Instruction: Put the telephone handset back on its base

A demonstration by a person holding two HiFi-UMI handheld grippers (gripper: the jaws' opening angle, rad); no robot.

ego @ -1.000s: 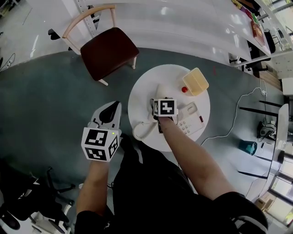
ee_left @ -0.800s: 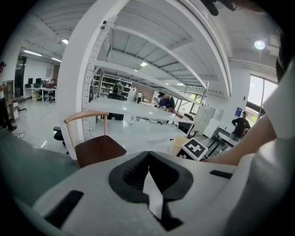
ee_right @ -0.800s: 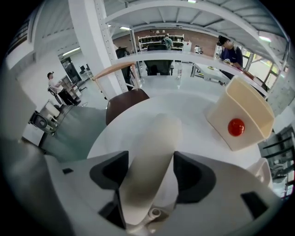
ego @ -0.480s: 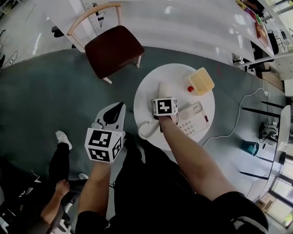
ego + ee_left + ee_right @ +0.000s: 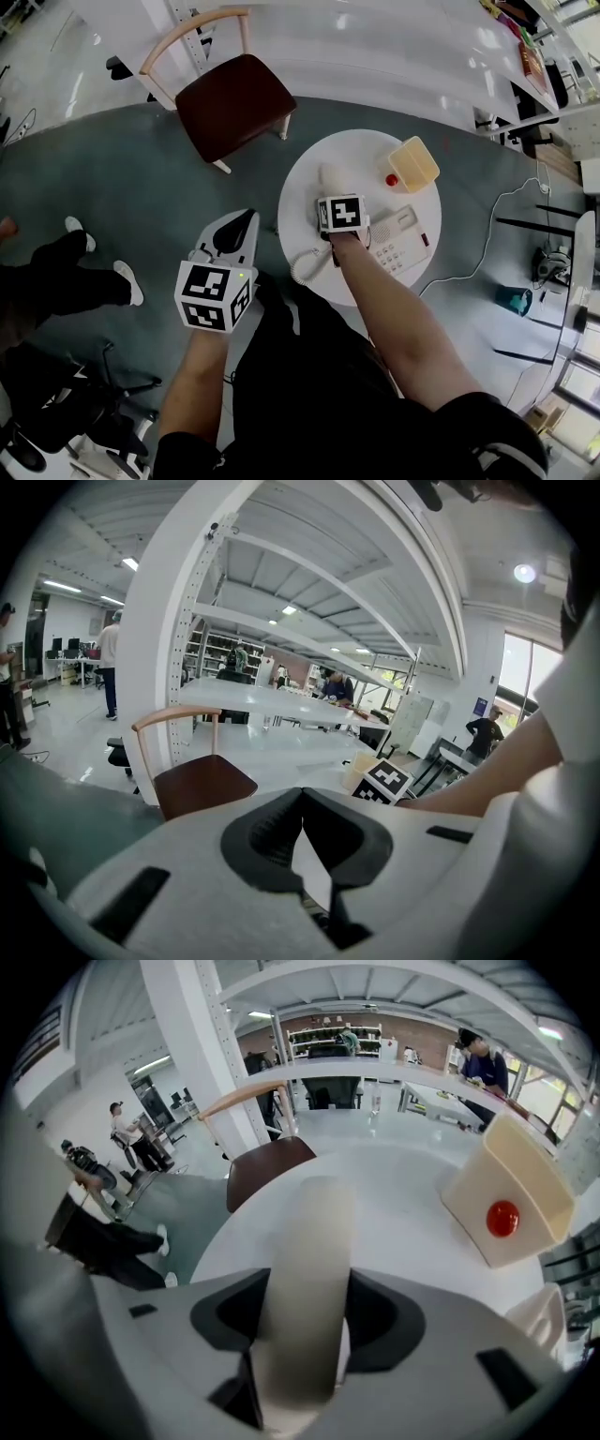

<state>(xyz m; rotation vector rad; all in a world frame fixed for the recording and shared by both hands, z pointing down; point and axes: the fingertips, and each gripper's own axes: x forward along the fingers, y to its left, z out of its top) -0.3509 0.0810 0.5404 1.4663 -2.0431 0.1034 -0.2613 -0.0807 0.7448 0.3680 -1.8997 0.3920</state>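
Note:
The cream telephone handset (image 5: 329, 178) lies on the round white table (image 5: 375, 145), left of its white base (image 5: 401, 246); a coiled cord (image 5: 307, 267) trails off the table's near edge. My right gripper (image 5: 334, 197) is over the handset. In the right gripper view the handset (image 5: 305, 1241) fills the gap of my right gripper (image 5: 305, 1312); its jaws are closing and both pads touch the handset's sides. My left gripper (image 5: 236, 225) hangs off the table to the left over the floor. It is shut and empty in the left gripper view (image 5: 302, 822).
A yellow box (image 5: 413, 164) with a red ball (image 5: 391, 180) stands at the table's far right, also in the right gripper view (image 5: 511, 1194). A wooden chair (image 5: 234, 98) stands beyond the table. A person's legs (image 5: 47, 281) are on the floor at the left.
The right gripper stays over the handset, nearly still. The left gripper has not moved. The person at the lower left has walked, their legs now further up at the left edge.

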